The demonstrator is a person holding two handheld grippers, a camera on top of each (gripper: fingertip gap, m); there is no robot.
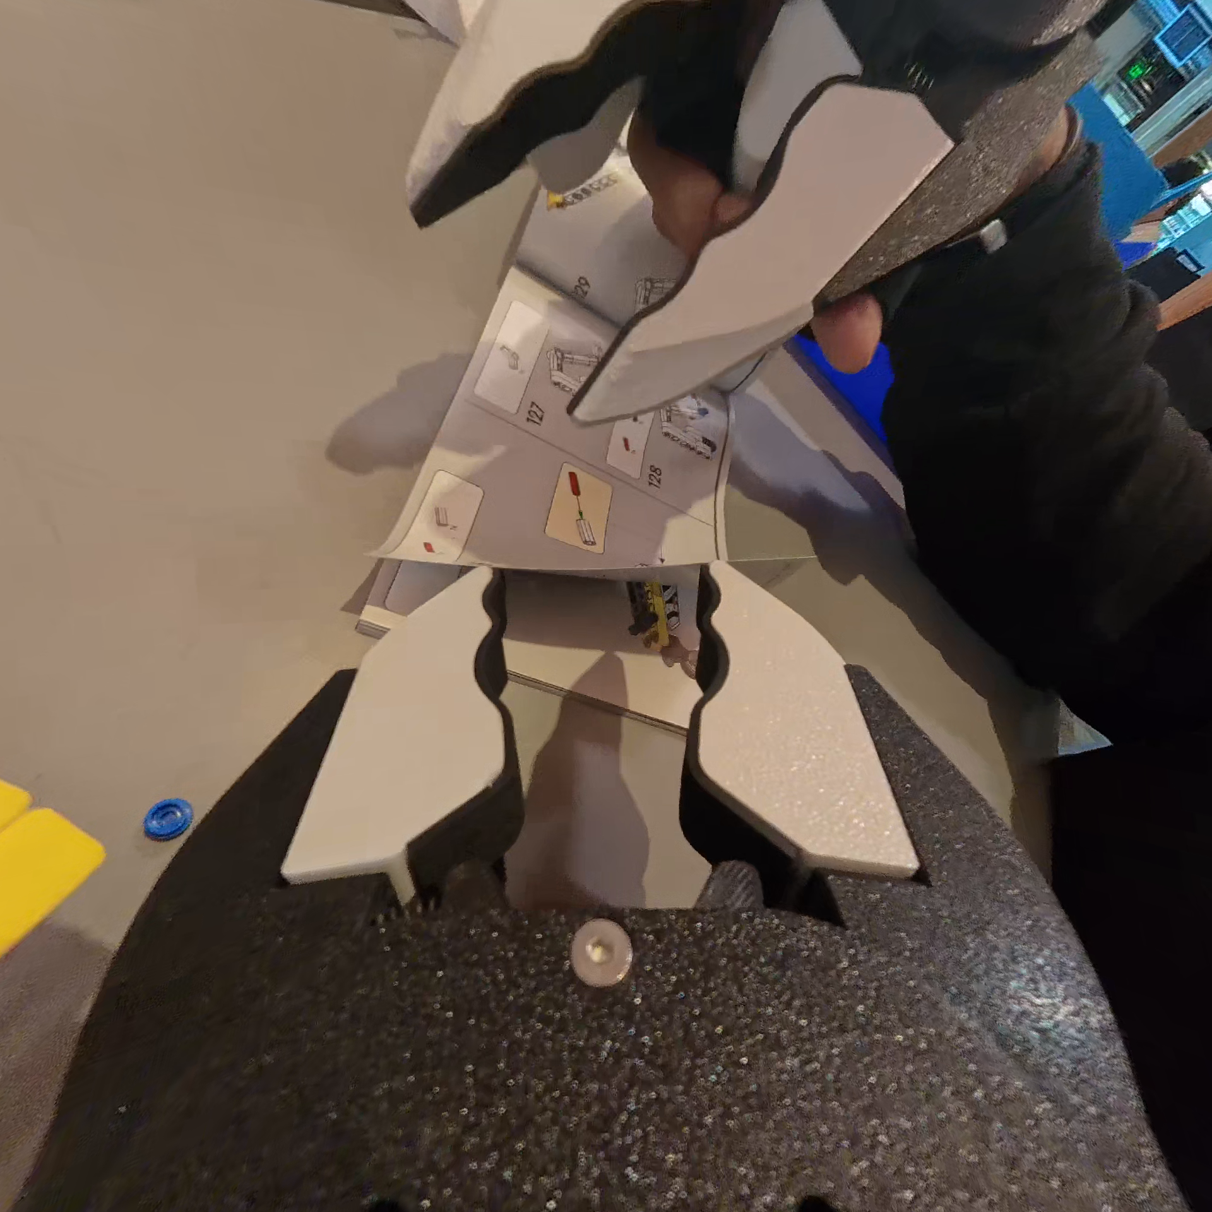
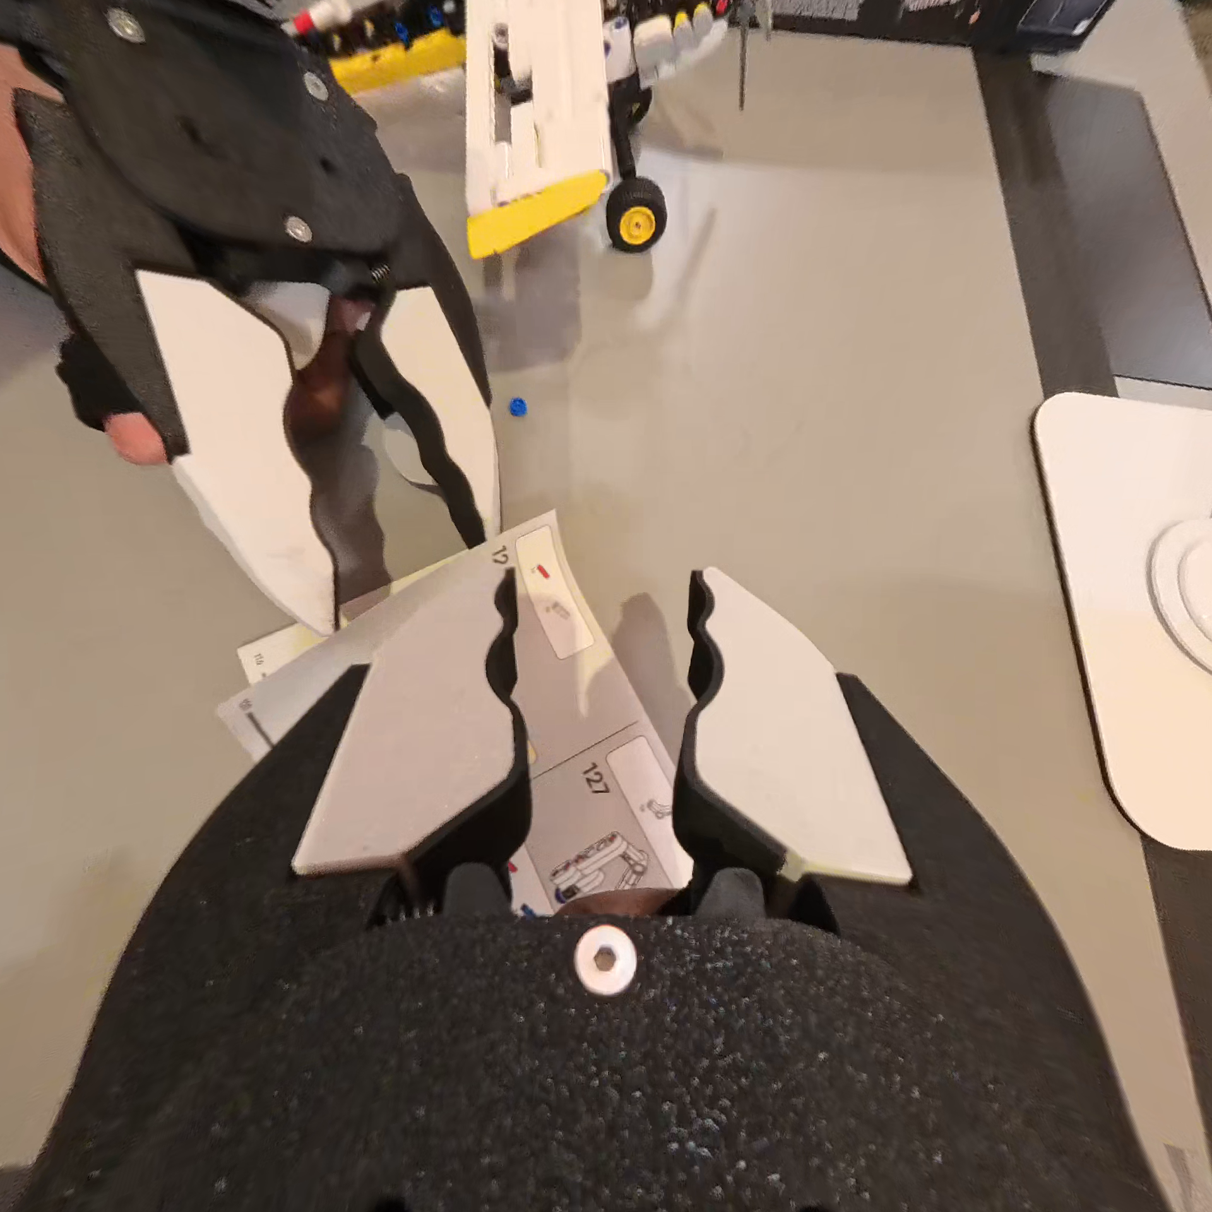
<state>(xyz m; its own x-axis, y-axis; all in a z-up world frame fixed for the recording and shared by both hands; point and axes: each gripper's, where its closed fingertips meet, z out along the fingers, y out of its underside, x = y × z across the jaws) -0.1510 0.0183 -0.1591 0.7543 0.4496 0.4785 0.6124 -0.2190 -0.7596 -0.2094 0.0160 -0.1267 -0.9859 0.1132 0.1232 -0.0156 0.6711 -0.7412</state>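
An instruction booklet (image 1: 577,498) with building diagrams lies open on the pale bench (image 1: 197,328), one page (image 2: 564,610) curling up off the rest. Both grippers hang over it.

The left gripper (image 1: 600,610) has its jaws wide apart, nothing between them but the bench and the lower pages; the lifted page's edge crosses just ahead of its fingertips (image 1: 472,590). Whether the tips touch that edge I can't tell. From the other side, the same gripper (image 2: 400,577) comes down with its tips at the page's far edge.

The right gripper (image 2: 600,616) is also spread wide, the curled page passing under and between its jaws without either pad pressing on it. In the left wrist view it (image 1: 498,315) reaches in from above, one fingertip (image 1: 590,406) low over the printed page.

Farther out, a small blue round stud (image 2: 517,406) sits alone on the bench beyond the booklet. Past it stands a white and yellow brick-built model (image 2: 538,131) with a black wheel with a yellow hub (image 2: 636,220). To the right rests a white rounded tray (image 2: 1115,590), well apart from the booklet. Yellow flat pieces (image 1: 39,866) show at the left edge near the stud (image 1: 167,818).
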